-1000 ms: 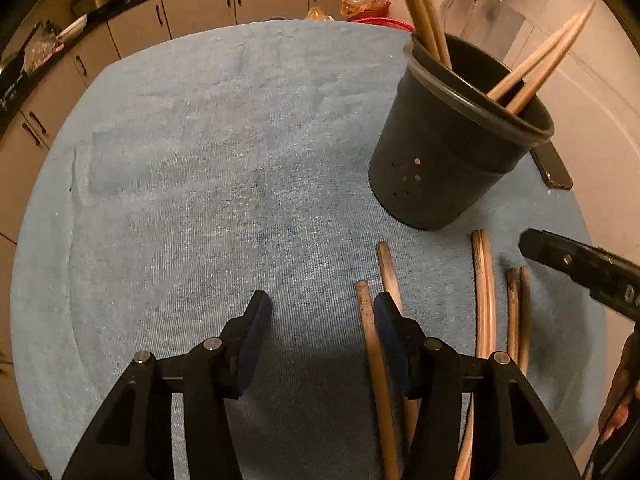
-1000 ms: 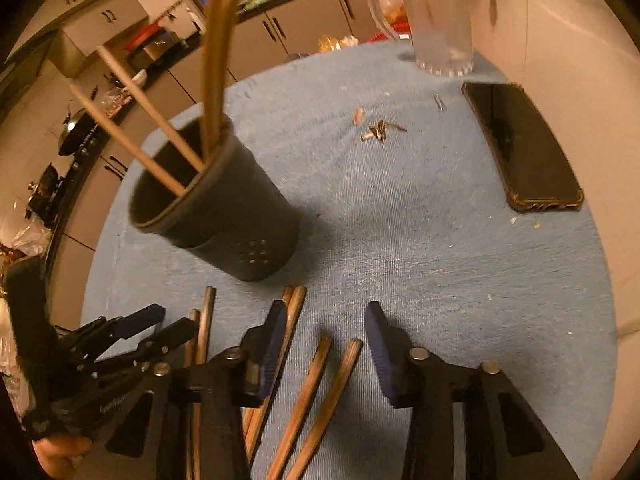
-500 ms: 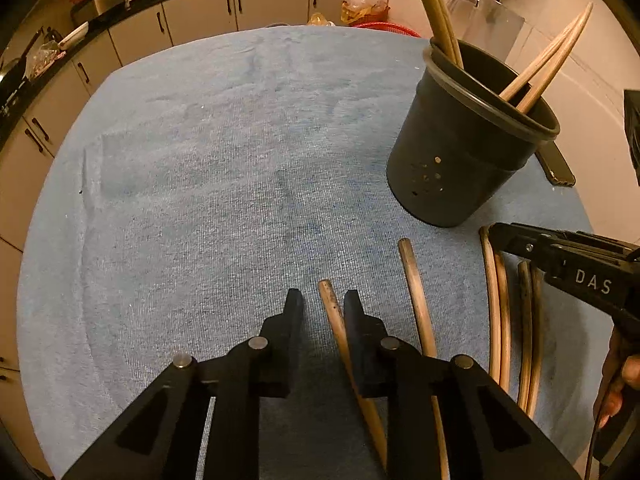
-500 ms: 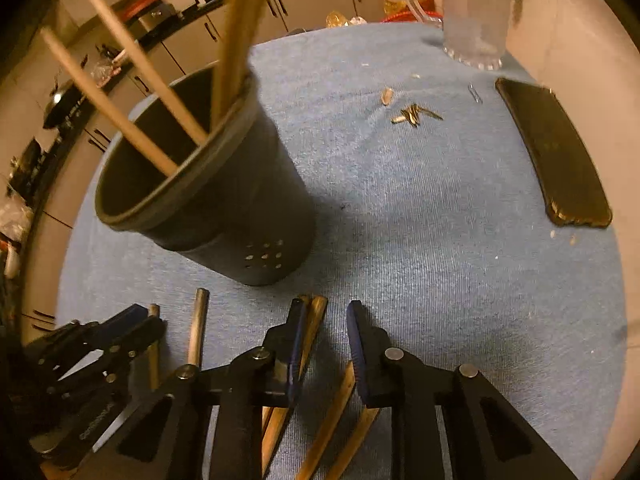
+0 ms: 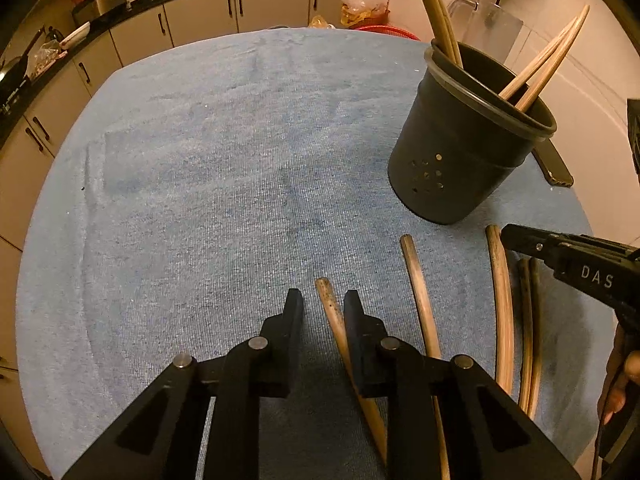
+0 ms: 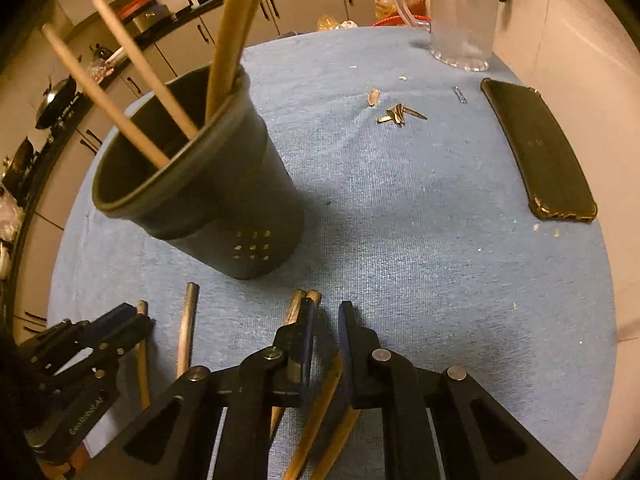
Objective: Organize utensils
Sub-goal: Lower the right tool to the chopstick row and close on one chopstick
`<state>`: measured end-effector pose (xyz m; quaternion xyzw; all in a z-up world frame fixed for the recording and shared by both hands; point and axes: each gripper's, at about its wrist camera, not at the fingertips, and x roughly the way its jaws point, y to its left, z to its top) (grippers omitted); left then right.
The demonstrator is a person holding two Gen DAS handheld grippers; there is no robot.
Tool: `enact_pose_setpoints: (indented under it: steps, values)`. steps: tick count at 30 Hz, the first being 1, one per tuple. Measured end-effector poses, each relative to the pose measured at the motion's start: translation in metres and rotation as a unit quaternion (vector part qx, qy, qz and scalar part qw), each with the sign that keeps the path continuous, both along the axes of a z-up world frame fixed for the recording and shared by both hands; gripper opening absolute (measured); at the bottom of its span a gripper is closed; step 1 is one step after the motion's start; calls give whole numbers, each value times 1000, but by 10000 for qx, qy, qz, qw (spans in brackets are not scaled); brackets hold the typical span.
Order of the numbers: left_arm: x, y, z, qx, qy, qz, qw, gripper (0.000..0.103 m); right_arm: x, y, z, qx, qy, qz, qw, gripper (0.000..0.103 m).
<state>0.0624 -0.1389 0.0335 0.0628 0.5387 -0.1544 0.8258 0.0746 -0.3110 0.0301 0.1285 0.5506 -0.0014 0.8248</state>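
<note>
Left gripper (image 5: 320,300) has narrowed around brown bamboo chopstick (image 5: 334,312), gap remaining; right gripper (image 6: 325,314) closing over another pair (image 6: 320,408) beside black perforated holder (image 6: 224,200).

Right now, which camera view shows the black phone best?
The right wrist view shows it best: the whole black phone lies flat on the blue cloth, right of the dark holder. In the left wrist view only one narrow end of the phone shows, past the holder's rim.
</note>
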Motion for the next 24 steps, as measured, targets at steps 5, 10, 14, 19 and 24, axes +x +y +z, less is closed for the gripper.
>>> enact_pose_setpoints:
  steps: [5, 10, 14, 19, 24]
  values:
    - [0, 1, 0, -57, -13, -3, 10000, 22, 1, 1, -2, 230, -46, -39, 9997, 14]
    - [-3, 0, 3, -45, -27, -4, 10000, 22, 11, 8, 0, -110, -3, 79, 9999, 13]
    - [-2, 1, 0, -87, -28, -16, 10000, 22, 14, 21, -1, -213, 24, 120, 9997, 15]
    - [-1, 5, -1, -167, -29, -36, 9999, 22, 3, 10, -5, 428, -168, -114, 9989, 14]
    - [-2, 5, -2, -175, -34, -27, 9998, 22, -4, -1, -5, 1064, -335, -183, 9936, 2]
